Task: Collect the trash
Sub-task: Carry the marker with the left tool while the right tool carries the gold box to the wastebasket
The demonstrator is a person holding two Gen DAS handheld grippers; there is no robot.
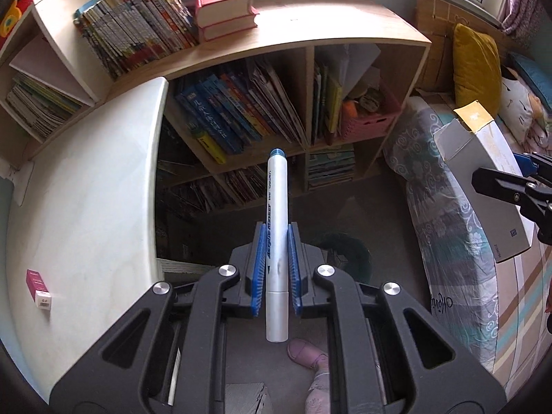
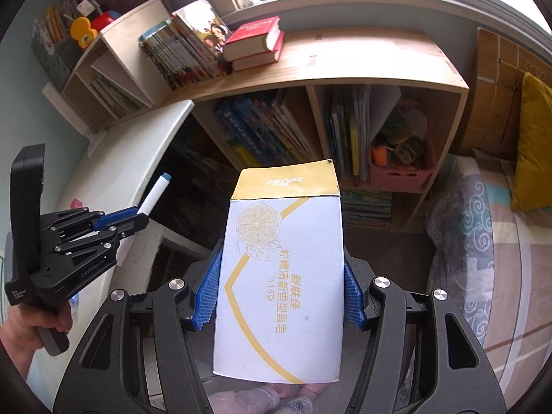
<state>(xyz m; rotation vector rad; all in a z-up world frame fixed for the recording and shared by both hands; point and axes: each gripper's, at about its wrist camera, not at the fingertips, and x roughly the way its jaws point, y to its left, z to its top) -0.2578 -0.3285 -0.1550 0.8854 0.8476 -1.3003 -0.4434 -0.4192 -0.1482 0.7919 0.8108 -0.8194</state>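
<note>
My left gripper [image 1: 276,233] is shut on a white marker [image 1: 277,203] with a blue cap, which sticks out forward between the blue pads. In the right wrist view my right gripper [image 2: 281,253] is shut on a white and yellow soap box [image 2: 281,276], its pads pressing on both long sides. Both hang above the floor in front of the bookshelf. The left gripper [image 2: 139,219] with the marker [image 2: 153,195] shows at the left of the right wrist view. The right gripper [image 1: 510,186] and the soap box [image 1: 479,172] show at the right edge of the left wrist view. A dark round bin [image 1: 348,255] stands on the floor just right of the left fingers.
A white desk [image 1: 86,207] curves along the left with a small pink and white box [image 1: 38,289] on it. A wooden bookshelf [image 1: 310,103] full of books stands ahead. A bed [image 1: 448,224] with a yellow pillow [image 1: 476,65] lies at the right. A slippered foot [image 1: 305,352] is below.
</note>
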